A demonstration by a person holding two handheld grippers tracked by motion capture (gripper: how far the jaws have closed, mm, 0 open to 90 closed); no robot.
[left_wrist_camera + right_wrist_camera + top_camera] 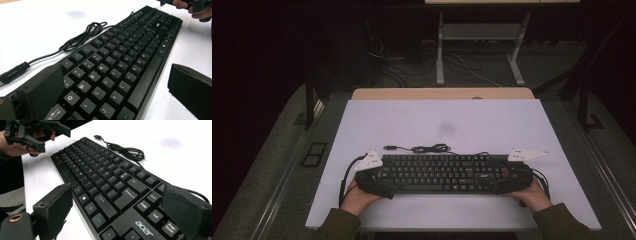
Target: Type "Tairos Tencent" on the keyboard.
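Observation:
A black Acer keyboard [439, 172] lies across the near middle of the white table [442, 120], and its cable [424, 148] is coiled just behind it with the USB plug to the left. My left gripper [384, 181] is open at the keyboard's left end. In the left gripper view [117, 77] its jaws straddle the keyboard [117, 62], the near one clear of the front edge. My right gripper [503, 181] is open at the right end. In the right gripper view [120, 200] its jaws also straddle the keyboard [107, 182]. The left gripper [32, 132] shows farther off there.
A faint grey smudge [446, 129] marks the table behind the cable. A wooden strip [442, 93] runs along the table's far edge. Beyond it stand a white desk frame [477, 50] and loose floor cables [412, 65]. Bare table lies behind and to both sides of the keyboard.

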